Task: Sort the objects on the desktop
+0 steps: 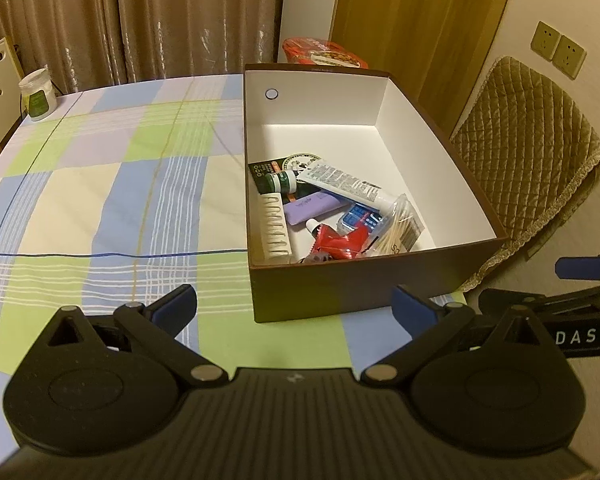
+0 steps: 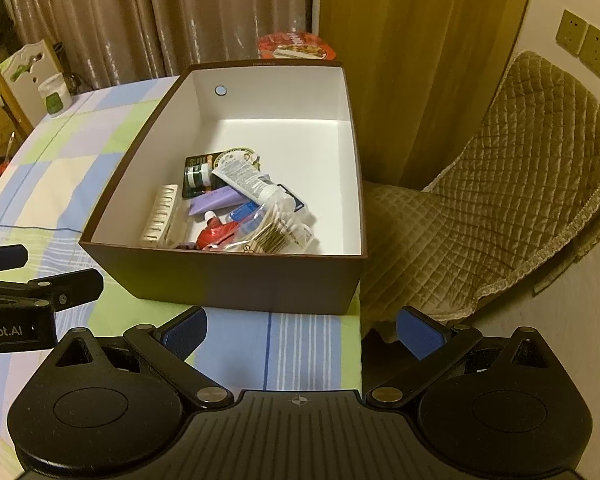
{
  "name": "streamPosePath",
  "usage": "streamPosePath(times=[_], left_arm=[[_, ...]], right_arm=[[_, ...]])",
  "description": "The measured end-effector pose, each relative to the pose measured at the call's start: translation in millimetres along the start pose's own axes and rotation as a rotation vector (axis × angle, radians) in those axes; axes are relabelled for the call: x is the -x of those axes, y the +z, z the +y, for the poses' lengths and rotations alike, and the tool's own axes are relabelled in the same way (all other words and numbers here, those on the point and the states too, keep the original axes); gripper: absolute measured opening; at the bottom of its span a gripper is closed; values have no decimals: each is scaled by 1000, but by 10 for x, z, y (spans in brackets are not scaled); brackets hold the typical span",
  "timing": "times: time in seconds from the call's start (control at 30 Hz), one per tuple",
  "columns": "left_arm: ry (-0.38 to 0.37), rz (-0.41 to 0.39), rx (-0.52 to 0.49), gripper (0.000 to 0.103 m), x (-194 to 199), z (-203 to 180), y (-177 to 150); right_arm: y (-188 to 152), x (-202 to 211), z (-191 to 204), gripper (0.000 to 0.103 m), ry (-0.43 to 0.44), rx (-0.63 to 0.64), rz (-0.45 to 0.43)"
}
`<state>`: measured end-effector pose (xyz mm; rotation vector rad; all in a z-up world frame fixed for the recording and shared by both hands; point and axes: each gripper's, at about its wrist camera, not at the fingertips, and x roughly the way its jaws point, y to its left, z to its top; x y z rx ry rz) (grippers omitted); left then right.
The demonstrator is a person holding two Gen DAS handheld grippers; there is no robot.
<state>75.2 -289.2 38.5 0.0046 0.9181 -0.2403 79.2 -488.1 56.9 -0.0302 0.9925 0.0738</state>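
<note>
With both my left gripper point(image 1: 294, 306) and right gripper point(image 2: 302, 328) hovering empty, jaws spread, short of the box point(image 1: 440, 216) where the small items are piled, I'd scan the desk point(image 1: 100, 184) for leftovers before withdrawing.

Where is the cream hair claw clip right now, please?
The cream hair claw clip lies in the brown box, against its left wall at the near corner, beside the purple tube.

Checked-cloth table point(image 1: 100, 184), brown box point(image 1: 340, 288) at edge, white jar point(image 1: 38, 94) far corner
</note>
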Motion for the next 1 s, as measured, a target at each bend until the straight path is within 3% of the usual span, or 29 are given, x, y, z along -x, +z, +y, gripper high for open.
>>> streamPosePath(times=[1.0], left_arm=[[4, 10, -6, 102, -136, -64, 38]], right_arm=[[45, -83, -15, 103, 7, 12, 9]])
